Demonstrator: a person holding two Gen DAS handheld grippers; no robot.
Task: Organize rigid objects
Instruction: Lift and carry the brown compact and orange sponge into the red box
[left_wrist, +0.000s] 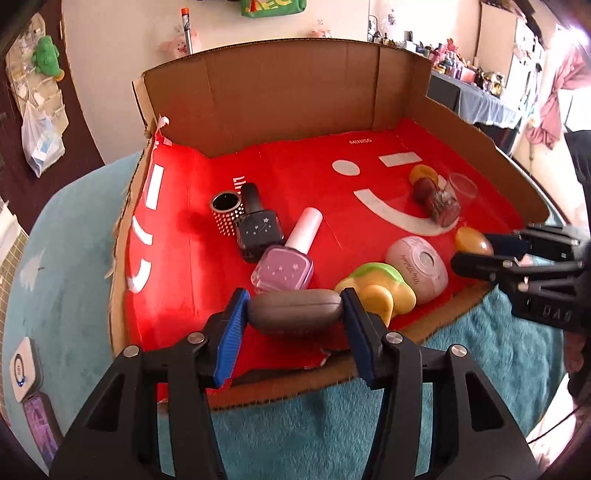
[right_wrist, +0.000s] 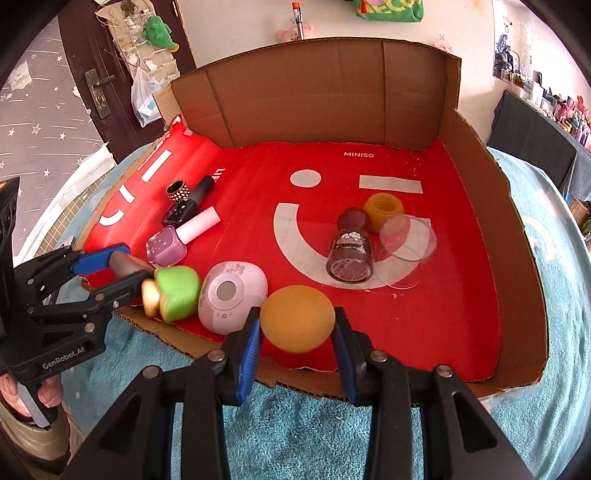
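At the near edge of the cardboard tray, around 6 o'clock, my left hand-held gripper is clamped on a grey oval case. My right hand-held gripper is clamped on an orange ball, also at the near edge. The green and yellow toy touches the case at 3 o'clock, and the pink bottle lies just beyond. I think the round ball may slip from the pads, and lifting the case may push the toy.
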